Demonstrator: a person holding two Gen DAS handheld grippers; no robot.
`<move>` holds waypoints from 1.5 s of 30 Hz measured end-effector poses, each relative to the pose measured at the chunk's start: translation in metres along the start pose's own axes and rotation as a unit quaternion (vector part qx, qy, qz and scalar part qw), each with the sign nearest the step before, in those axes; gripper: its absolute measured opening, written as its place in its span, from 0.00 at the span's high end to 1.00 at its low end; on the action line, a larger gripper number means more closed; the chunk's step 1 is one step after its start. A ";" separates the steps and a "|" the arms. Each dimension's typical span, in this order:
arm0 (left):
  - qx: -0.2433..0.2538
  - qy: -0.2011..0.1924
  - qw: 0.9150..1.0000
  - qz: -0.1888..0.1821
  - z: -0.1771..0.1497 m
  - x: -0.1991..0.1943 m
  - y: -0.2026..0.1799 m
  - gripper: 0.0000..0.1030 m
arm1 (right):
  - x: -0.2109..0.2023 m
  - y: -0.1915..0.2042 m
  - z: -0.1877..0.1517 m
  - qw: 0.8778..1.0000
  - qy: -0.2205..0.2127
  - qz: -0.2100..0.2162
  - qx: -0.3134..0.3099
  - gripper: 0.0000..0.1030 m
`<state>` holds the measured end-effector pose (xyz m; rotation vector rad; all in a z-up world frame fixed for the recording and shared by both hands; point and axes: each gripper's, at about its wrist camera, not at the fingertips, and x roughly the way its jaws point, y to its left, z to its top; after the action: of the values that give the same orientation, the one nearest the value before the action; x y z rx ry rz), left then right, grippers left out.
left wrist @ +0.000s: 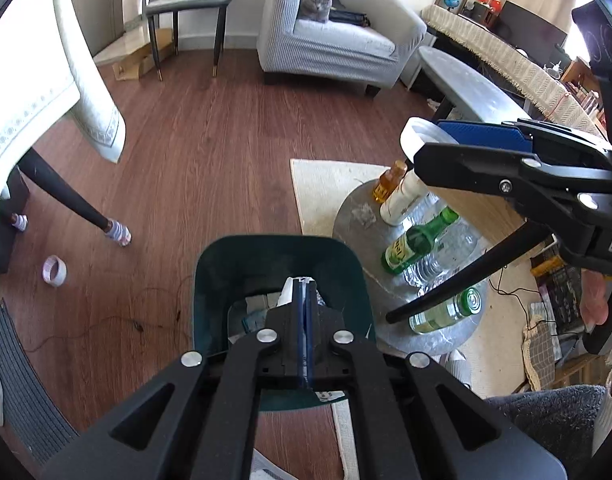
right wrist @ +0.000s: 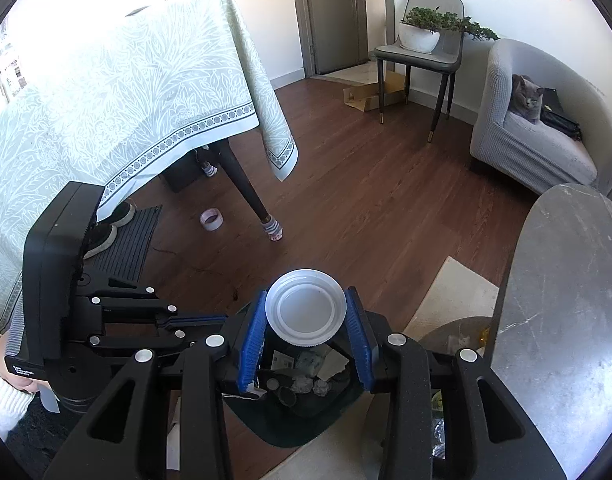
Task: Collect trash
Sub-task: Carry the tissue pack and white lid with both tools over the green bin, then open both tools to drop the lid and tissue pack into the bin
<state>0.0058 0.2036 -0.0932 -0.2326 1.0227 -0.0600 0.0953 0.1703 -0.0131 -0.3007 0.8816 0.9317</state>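
Green bin (left wrist: 279, 276) – mouth open upward, scraps low inside; the left gripper (left wrist: 304, 286), jaws closed, and the right gripper (right wrist: 306, 316), clamped on a white plastic cup (right wrist: 304, 307), both crowd the space above it. Left of the bin, bare wood floor (left wrist: 209, 160), passage free. Right of the bin – low round table (left wrist: 356, 216) crowded with bottles (left wrist: 420, 240), a black chair leg (left wrist: 462, 272) slanting across.

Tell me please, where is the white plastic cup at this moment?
In the right wrist view, the white plastic cup is held between the blue pads of the right claw, directly above the dark green trash bin.
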 end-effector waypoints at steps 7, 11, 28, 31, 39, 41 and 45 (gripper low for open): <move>-0.011 0.025 1.000 -0.006 -0.008 0.009 0.006 0.87 | 0.019 0.008 0.003 1.000 0.016 0.005 0.000 0.62; -0.018 0.023 1.000 -0.008 -0.009 0.006 0.012 0.72 | 0.031 0.013 0.000 1.000 0.029 0.006 -0.003 0.62; -0.037 -0.014 0.999 0.016 -0.007 -0.026 0.036 0.61 | 0.098 0.026 -0.018 0.994 0.112 0.007 -0.003 0.62; -0.039 -0.025 0.999 0.019 -0.005 -0.034 0.037 0.62 | 0.109 0.027 -0.023 0.992 0.127 0.005 -0.003 0.62; -0.025 -0.052 0.998 0.020 0.003 -0.053 0.027 0.68 | 0.135 0.028 -0.041 0.985 0.172 -0.010 -0.001 0.62; -0.023 -0.058 0.998 0.017 0.005 -0.058 0.024 0.72 | 0.139 0.026 -0.046 0.984 0.180 -0.011 0.000 0.62; -0.022 -0.077 0.997 0.017 0.011 -0.069 0.018 0.78 | 0.148 0.022 -0.055 0.981 0.195 -0.012 0.003 0.61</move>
<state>-0.0215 0.2337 -0.0335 -0.2563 0.8742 0.0122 0.0913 0.2359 -0.1579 -0.5001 1.2371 0.8605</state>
